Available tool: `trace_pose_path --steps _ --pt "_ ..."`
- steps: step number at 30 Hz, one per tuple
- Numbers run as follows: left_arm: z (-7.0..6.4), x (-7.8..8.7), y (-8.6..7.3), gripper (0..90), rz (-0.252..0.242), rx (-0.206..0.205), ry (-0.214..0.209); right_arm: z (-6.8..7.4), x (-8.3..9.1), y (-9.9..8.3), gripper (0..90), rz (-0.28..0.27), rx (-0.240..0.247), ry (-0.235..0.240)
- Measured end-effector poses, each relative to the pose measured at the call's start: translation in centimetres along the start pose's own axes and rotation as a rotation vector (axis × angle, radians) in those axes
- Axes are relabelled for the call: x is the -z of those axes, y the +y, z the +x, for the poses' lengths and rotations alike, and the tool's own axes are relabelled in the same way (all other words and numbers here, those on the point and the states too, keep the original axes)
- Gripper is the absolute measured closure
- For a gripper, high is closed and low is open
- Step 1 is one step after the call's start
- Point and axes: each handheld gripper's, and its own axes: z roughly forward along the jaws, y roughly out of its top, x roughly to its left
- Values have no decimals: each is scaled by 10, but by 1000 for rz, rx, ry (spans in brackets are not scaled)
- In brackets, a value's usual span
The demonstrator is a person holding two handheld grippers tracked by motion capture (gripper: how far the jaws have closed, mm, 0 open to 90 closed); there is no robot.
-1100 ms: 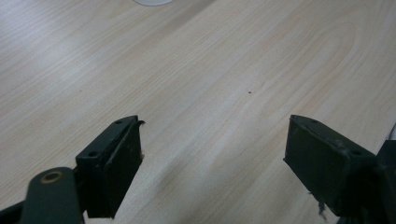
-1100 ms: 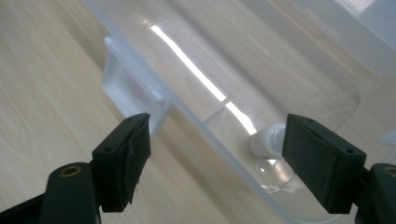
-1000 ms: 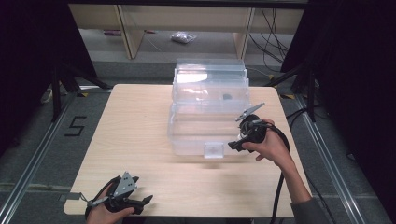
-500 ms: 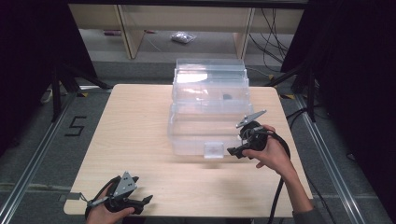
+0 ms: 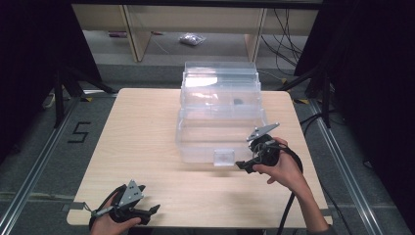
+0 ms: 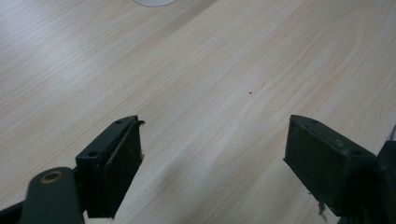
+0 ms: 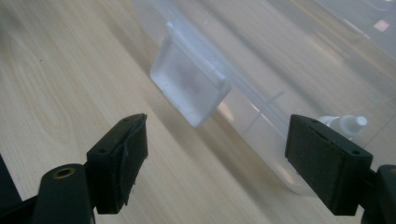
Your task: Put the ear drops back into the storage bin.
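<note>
Right hand-held gripper [image 5: 244,165] had dropped toward the front latch [image 7: 189,91] of the clear box [image 5: 220,120] mid-bench [image 5: 142,142], jaws released; latch grasp looked imminent. Left hand-held gripper [image 5: 152,209] idle, released.

Looks like a recording lab: black curtains [image 5: 29,73] around a wooden bench [image 5: 142,132], cables [image 5: 288,29] trailing, floor rails [image 5: 34,166].

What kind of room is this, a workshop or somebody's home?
Probably a lab or recording studio: a light wooden table ringed by black curtains, a floor rail beside a taped number, loose cables, and a clear plastic storage box.
</note>
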Motion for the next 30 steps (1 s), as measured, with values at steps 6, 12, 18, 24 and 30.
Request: trace_pose_path --steps 6,12,18,24,30 --pt "1 0 0 183 6 -8 10 6 3 -3 221 -7 29 25" --pt "0 0 0 183 1 0 -2 15 2 -7 218 -33 35 47" --pt "-1 0 0 183 0 12 -3 19 -2 -14 216 -48 91 59" --pt "0 1 0 183 8 -6 3 24 -4 -20 215 -46 77 66" --pt "0 1 0 183 6 -8 3 26 -10 -30 216 -51 93 59"
